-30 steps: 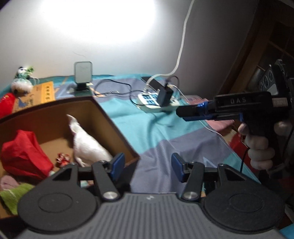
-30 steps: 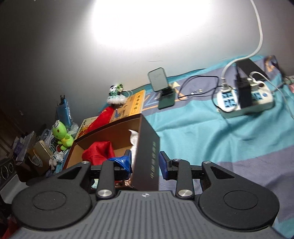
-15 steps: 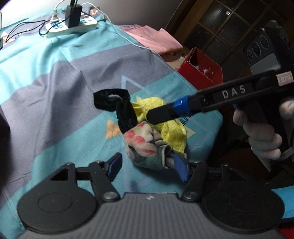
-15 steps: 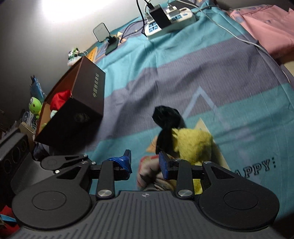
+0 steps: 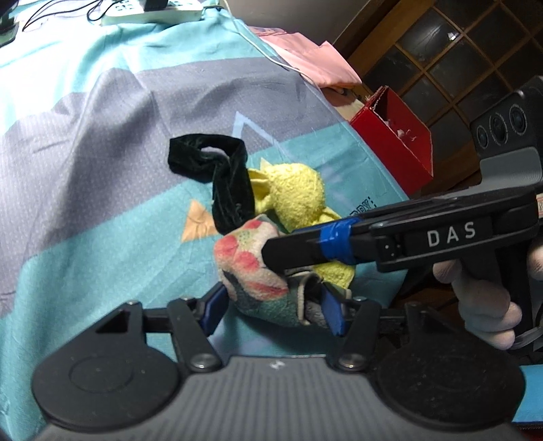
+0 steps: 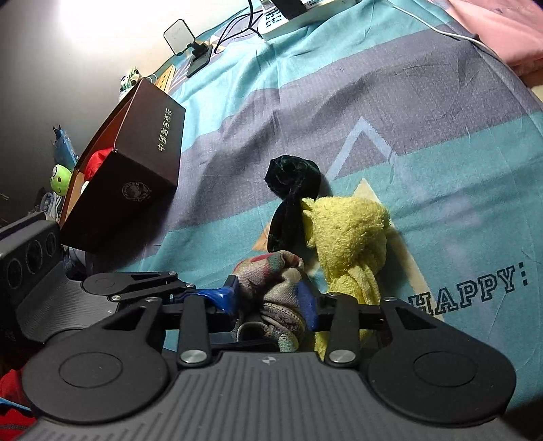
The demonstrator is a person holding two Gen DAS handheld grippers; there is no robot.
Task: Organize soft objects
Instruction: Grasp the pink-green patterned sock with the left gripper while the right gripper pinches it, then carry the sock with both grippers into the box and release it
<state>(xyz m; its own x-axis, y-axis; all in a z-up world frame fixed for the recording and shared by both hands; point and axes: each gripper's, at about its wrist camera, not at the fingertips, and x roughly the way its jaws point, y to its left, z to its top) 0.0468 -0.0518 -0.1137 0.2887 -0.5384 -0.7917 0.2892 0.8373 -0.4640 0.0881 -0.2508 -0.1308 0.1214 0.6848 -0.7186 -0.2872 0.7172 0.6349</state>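
Two readable bits: "DAS" on my right gripper (image 5: 288,252), just opening around the floral rolled cloth (image 5: 253,268), left gripper (image 5: 271,310) spread astride it; "HAPPY:" on the teal-grey bedspread (image 6: 468,285).

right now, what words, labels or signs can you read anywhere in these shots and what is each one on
"DAS": white letters on the side of the right claw.
"HAPPY:": dark outlined letters printed on the bedspread.
Gold Chinese characters run down the side of the brown box, too small to read surely.
A round emblem on the box's end is blurred.
Markings on the power strip are unreadable.
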